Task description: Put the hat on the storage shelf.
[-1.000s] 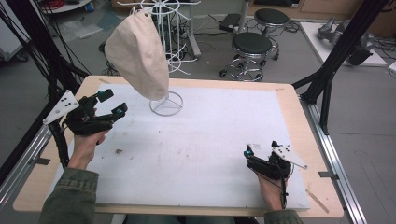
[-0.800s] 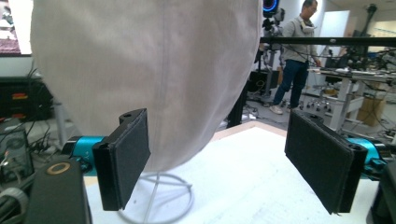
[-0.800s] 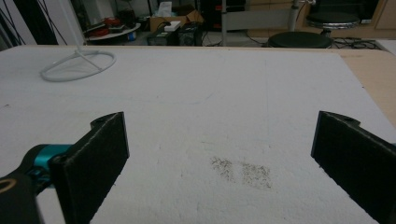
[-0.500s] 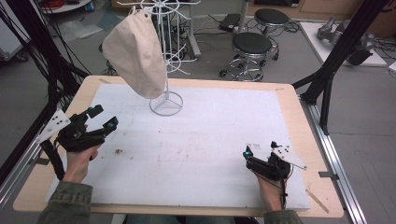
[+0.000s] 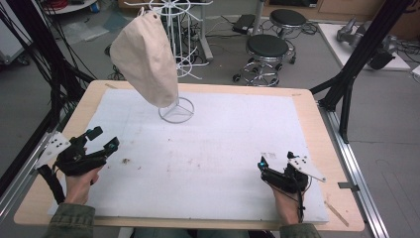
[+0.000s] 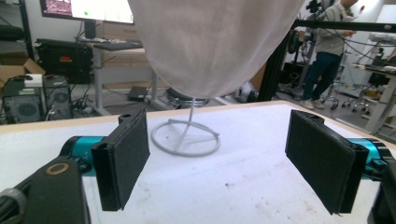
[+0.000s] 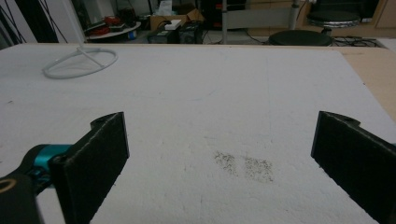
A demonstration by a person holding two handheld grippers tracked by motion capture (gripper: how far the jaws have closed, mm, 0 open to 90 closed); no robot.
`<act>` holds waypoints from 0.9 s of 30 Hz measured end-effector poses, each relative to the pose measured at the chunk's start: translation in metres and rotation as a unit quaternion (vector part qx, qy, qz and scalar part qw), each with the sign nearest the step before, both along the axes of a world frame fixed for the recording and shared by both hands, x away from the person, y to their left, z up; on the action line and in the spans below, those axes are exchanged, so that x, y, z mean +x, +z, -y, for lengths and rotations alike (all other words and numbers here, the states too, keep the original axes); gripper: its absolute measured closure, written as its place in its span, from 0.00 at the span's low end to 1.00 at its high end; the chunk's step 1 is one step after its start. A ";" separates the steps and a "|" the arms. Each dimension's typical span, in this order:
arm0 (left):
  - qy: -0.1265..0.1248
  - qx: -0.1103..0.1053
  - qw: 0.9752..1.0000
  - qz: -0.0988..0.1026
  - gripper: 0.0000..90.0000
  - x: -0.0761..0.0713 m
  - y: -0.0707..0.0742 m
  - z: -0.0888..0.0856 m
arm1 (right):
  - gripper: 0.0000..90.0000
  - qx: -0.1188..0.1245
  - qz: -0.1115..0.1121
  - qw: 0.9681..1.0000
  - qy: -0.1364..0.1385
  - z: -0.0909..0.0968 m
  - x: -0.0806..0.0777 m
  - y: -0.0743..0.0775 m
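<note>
A beige cloth cap (image 5: pixel 144 58) hangs on a white wire stand whose ring base (image 5: pixel 177 110) sits at the back left of the white board (image 5: pixel 223 144). My left gripper (image 5: pixel 104 138) is low at the board's left edge, open and holding nothing, well in front of the stand. Its own view shows the cap (image 6: pixel 215 42) and the ring base (image 6: pixel 186 138) ahead, beyond the left gripper (image 6: pixel 224 163) with its wide-apart pads (image 6: pixel 123 158). My right gripper (image 5: pixel 275 159) rests near the front right, open and holding nothing. The right gripper (image 7: pixel 224 158) has bare board between its jaws.
The board lies on a wooden table (image 5: pixel 317 129) with black frame posts (image 5: pixel 346 94) at both sides. Two stools (image 5: pixel 267 47) stand behind the table. A dark smudge (image 7: pixel 243 165) marks the board before the right gripper. A person (image 6: pixel 327 46) stands far off.
My left gripper has drawn back from beside the stand toward the front left edge of the board, still open. The right gripper has stayed put.
</note>
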State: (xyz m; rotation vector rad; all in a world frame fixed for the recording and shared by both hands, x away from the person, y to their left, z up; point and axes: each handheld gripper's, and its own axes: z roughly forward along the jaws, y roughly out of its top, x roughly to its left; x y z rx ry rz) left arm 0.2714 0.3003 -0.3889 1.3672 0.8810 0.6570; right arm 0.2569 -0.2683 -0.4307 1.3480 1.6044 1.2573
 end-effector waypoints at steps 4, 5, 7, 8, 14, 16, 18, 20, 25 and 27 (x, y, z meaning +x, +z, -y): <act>0.022 0.003 1.000 -0.007 0.22 -0.003 -0.011 -0.002 | 0.03 0.001 -0.002 1.000 -0.002 0.000 0.000 0.000; 0.022 0.003 1.000 -0.007 0.21 -0.003 -0.011 -0.002 | 0.03 0.002 -0.003 1.000 -0.002 0.000 -0.001 0.000; 0.033 0.001 0.999 -0.010 0.20 -0.005 -0.015 -0.004 | 0.03 0.000 -0.002 1.000 -0.002 0.001 -0.001 0.000; 0.045 0.002 0.999 -0.013 0.20 -0.007 -0.019 -0.005 | 0.03 -0.001 -0.001 1.000 -0.003 0.001 -0.001 0.000; 0.081 0.001 0.997 -0.016 0.20 -0.013 -0.025 -0.010 | 0.03 0.000 0.000 1.000 -0.016 0.001 -0.003 0.000; 0.090 0.000 0.996 -0.019 0.20 -0.015 -0.026 -0.010 | 0.03 0.001 0.008 1.000 -0.027 0.002 -0.005 0.001; 0.125 0.007 0.992 -0.032 0.20 -0.018 -0.032 -0.012 | 0.03 0.008 0.012 0.999 -0.041 0.003 -0.008 0.002; 0.147 0.012 0.988 -0.038 0.20 -0.020 -0.035 -0.013 | 0.03 0.010 0.017 0.998 -0.052 0.006 -0.010 0.002; 0.187 0.010 0.981 -0.043 0.20 -0.025 -0.037 -0.016 | 0.03 0.023 0.018 0.998 -0.063 0.010 -0.013 0.002; 0.206 0.010 0.977 -0.046 0.20 -0.029 -0.039 -0.017 | 0.03 0.026 0.016 0.997 -0.065 0.011 -0.013 0.001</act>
